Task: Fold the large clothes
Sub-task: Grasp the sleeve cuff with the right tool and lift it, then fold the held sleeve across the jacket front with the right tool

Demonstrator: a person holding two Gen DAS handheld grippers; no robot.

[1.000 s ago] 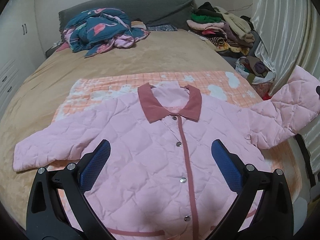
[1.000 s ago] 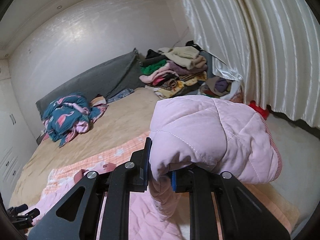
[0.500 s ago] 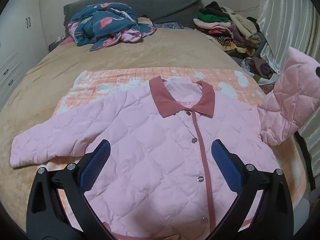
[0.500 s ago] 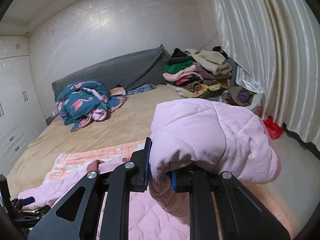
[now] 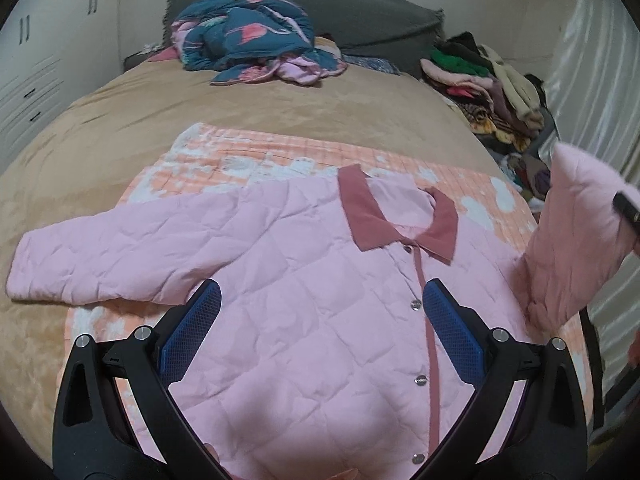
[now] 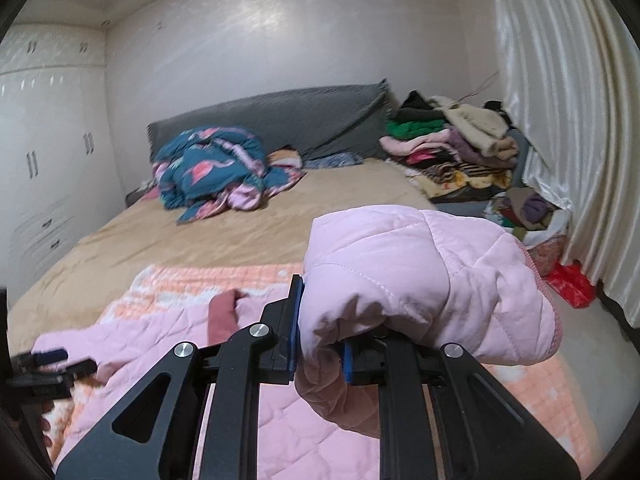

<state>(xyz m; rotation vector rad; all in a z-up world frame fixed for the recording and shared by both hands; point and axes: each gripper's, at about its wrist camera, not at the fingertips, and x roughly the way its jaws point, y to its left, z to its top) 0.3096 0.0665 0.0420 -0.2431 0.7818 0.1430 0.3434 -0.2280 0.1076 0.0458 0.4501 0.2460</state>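
A pink quilted jacket (image 5: 304, 304) with a dark pink collar (image 5: 360, 216) lies front up on an orange checked blanket (image 5: 248, 156) on the bed. My left gripper (image 5: 320, 332) is open and empty, hovering above the jacket's chest. My right gripper (image 6: 320, 344) is shut on the jacket's right sleeve (image 6: 420, 280) and holds it lifted off the bed. The raised sleeve also shows at the right of the left wrist view (image 5: 580, 232). The jacket's other sleeve (image 5: 100, 260) lies flat to the left.
A blue flamingo-print quilt (image 5: 248, 36) is heaped near the grey headboard (image 5: 360, 8). A pile of clothes (image 5: 488, 80) sits at the bed's right, by the pale curtain (image 6: 568, 120). White wardrobes (image 6: 44, 160) stand on the left.
My right gripper has carried the lifted sleeve inward over the jacket. My left gripper has shifted left, so the collar now sits further right in its view.
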